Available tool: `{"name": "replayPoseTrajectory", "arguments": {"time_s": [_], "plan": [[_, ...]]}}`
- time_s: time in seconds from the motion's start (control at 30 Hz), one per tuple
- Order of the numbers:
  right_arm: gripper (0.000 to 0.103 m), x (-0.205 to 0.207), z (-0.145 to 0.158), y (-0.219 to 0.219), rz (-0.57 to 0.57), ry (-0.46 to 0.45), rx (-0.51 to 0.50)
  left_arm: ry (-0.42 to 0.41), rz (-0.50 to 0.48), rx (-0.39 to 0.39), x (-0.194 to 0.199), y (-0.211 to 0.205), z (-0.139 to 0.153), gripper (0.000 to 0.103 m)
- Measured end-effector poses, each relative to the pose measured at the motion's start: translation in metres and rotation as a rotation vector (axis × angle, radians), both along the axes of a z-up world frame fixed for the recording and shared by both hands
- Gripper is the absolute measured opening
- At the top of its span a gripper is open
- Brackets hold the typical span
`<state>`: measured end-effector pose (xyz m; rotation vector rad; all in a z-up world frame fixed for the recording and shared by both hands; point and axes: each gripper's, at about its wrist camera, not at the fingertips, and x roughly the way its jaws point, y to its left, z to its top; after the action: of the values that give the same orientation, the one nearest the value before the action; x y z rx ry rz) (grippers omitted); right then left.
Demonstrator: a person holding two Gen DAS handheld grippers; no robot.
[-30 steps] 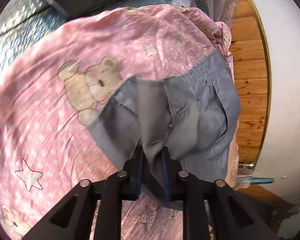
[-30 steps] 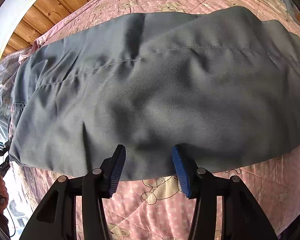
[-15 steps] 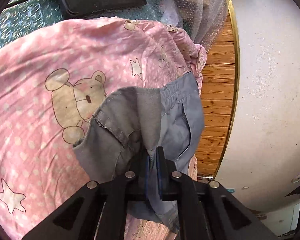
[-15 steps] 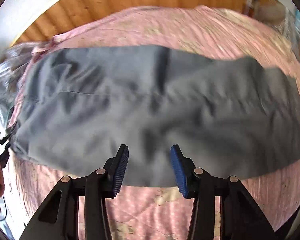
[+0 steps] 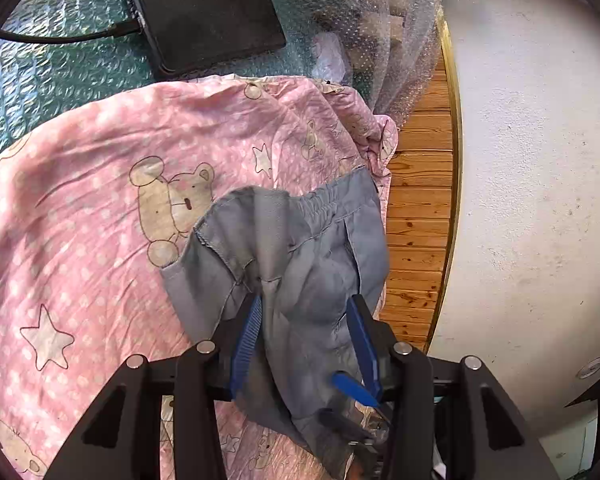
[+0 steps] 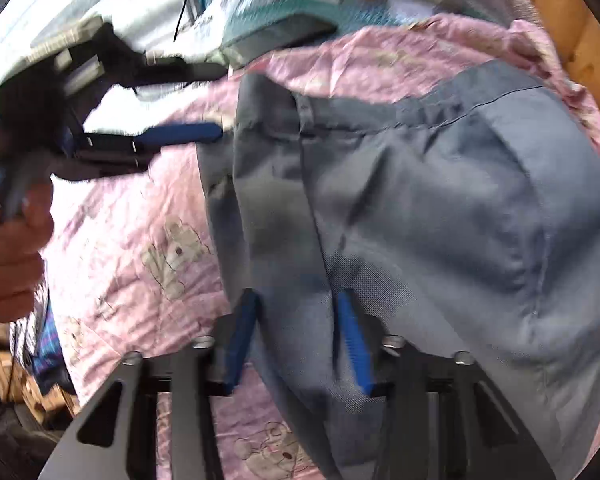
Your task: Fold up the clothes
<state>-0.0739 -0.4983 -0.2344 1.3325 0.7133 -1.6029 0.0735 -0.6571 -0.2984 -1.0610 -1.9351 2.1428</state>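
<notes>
One garment is in play: the grey trousers (image 5: pixel 300 264), bunched at the waistband end and lying on the pink bear-print quilt (image 5: pixel 80 216) near its edge by the wooden floor (image 5: pixel 420 200). In my left view the elastic waistband points up and away from the tongs, so the trousers' long axis seems to run from there back under the camera. My left gripper (image 5: pixel 306 320) is spread wide, with the cloth lying loose between the jaws rather than pinched. My right gripper (image 6: pixel 296 316) is also spread, its blue fingers (image 6: pixel 242 332) straddling a ridge of the same fabric; that view is motion-blurred, but I see no pinch. From the right camera the left gripper (image 6: pixel 204 132) sits at the far upper-left corner of the bundle, just touching its edge, held by the person's hand (image 6: pixel 8 248). I judge the right tongs nearer the fabric's middle, so the next grasp likely falls to them.
</notes>
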Motion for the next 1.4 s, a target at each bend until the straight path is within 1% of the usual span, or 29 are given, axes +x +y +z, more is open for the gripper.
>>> {"name": "replayPoseTrajectory", "arguments": {"time_s": [0.03, 0.1, 0.17, 0.23, 0.3, 0.37, 0.4, 0.43, 0.47, 0.5, 0.57, 0.6, 0.67, 0.73, 0.77, 0.87, 0.9, 0.93, 0.97, 1.03, 1.07, 1.1, 1.13, 1.2, 1.23, 1.27, 1.3, 1.33, 1.4], "plan": [[0.005, -0.004, -0.003, 0.000, 0.006, 0.044, 0.043, 0.011, 0.010, 0.007, -0.001, -0.001, 0.000, 0.047], [0.004, -0.019, 0.019, 0.009, -0.066, 0.136, 0.029, 0.022, 0.032, 0.023, -0.006, -0.003, -0.002, 0.047], [0.004, -0.024, 0.048, 0.020, -0.113, 0.208, -0.008, 0.021, 0.045, 0.030, -0.010, -0.006, -0.004, 0.048], [0.004, -0.014, 0.069, 0.023, -0.099, 0.258, -0.042, 0.022, 0.055, 0.037, -0.014, -0.008, -0.003, 0.052], [0.004, 0.003, 0.081, 0.021, -0.070, 0.373, -0.039, 0.038, 0.067, 0.048, -0.019, -0.009, 0.000, 0.056], [0.004, 0.017, 0.091, 0.026, -0.072, 0.487, -0.039, 0.074, 0.060, 0.050, -0.026, -0.006, 0.006, 0.057], [0.004, 0.024, 0.093, 0.031, -0.091, 0.528, -0.045, 0.094, 0.048, 0.046, -0.031, -0.003, 0.009, 0.059], [0.004, 0.029, 0.096, 0.035, -0.110, 0.547, -0.048, 0.110, 0.029, 0.040, -0.037, 0.002, 0.010, 0.064], [0.004, 0.034, 0.098, 0.038, -0.126, 0.565, -0.049, 0.113, 0.002, 0.039, -0.047, 0.008, 0.006, 0.066], [0.004, 0.037, 0.093, 0.039, -0.131, 0.566, -0.043, 0.102, -0.032, 0.062, -0.058, 0.016, -0.004, 0.067], [0.005, 0.043, 0.077, 0.037, -0.108, 0.525, -0.027, 0.048, -0.100, 0.136, -0.075, 0.036, -0.030, 0.067], [0.005, 0.047, 0.068, 0.035, -0.082, 0.509, -0.019, 0.018, -0.129, 0.148, -0.079, 0.046, -0.039, 0.067], [0.006, 0.056, 0.051, 0.023, -0.025, 0.517, 0.006, 0.011, -0.139, 0.145, -0.078, 0.052, -0.042, 0.066], [0.007, 0.064, 0.043, 0.019, 0.016, 0.538, 0.014, -0.006, -0.122, 0.175, -0.069, 0.046, -0.041, 0.066], [0.008, 0.067, 0.042, 0.017, 0.025, 0.547, 0.015, -0.012, -0.110, 0.176, -0.062, 0.040, -0.037, 0.066], [0.009, 0.077, 0.040, 0.012, 0.052, 0.571, 0.016, -0.002, -0.091, 0.095, -0.041, 0.024, -0.011, 0.067], [0.009, 0.080, 0.036, 0.010, 0.062, 0.571, 0.018, 0.000, -0.086, 0.069, -0.036, 0.020, -0.003, 0.070], [0.009, 0.082, 0.032, 0.007, 0.073, 0.571, 0.021, -0.002, -0.085, 0.049, -0.035, 0.018, 0.002, 0.076], [0.010, 0.080, 0.025, 0.002, 0.088, 0.573, 0.026, -0.016, -0.096, 0.028, -0.039, 0.020, 0.004, 0.079], [0.012, 0.087, 0.012, -0.001, 0.117, 0.574, 0.027, -0.069, -0.145, -0.022, -0.056, 0.030, 0.000, 0.080], [0.015, 0.089, 0.008, 0.001, 0.127, 0.564, 0.019, -0.097, -0.158, -0.052, -0.063, 0.035, -0.005, 0.078], [0.023, 0.090, 0.009, 0.006, 0.128, 0.534, 0.002, -0.120, -0.163, -0.075, -0.067, 0.037, -0.011, 0.046], [0.029, 0.091, 0.011, 0.012, 0.124, 0.501, -0.015, -0.135, -0.172, -0.083, -0.066, 0.035, -0.018, 0.009], [0.031, 0.082, 0.034, 0.041, 0.013, 0.373, -0.081, -0.120, -0.122, -0.055, -0.048, 0.017, -0.029, 0.009], [0.035, 0.077, 0.048, 0.061, -0.056, 0.300, -0.126, -0.116, -0.098, -0.044, -0.037, 0.008, -0.035, 0.009], [0.036, 0.073, 0.059, 0.087, -0.130, 0.241, -0.170, -0.119, -0.093, -0.035, -0.027, 0.004, -0.042, 0.009], [0.037, 0.070, 0.066, 0.112, -0.203, 0.204, -0.195, -0.106, -0.096, -0.024, -0.022, 0.002, -0.048, 0.009], [0.037, 0.067, 0.069, 0.147, -0.300, 0.163, -0.206, -0.081, -0.101, -0.021, -0.019, 0.002, -0.051, 0.009], [0.037, 0.059, 0.064, 0.218, -0.513, 0.127, -0.186, -0.055, -0.115, -0.027, -0.020, 0.002, -0.054, 0.009]]}}
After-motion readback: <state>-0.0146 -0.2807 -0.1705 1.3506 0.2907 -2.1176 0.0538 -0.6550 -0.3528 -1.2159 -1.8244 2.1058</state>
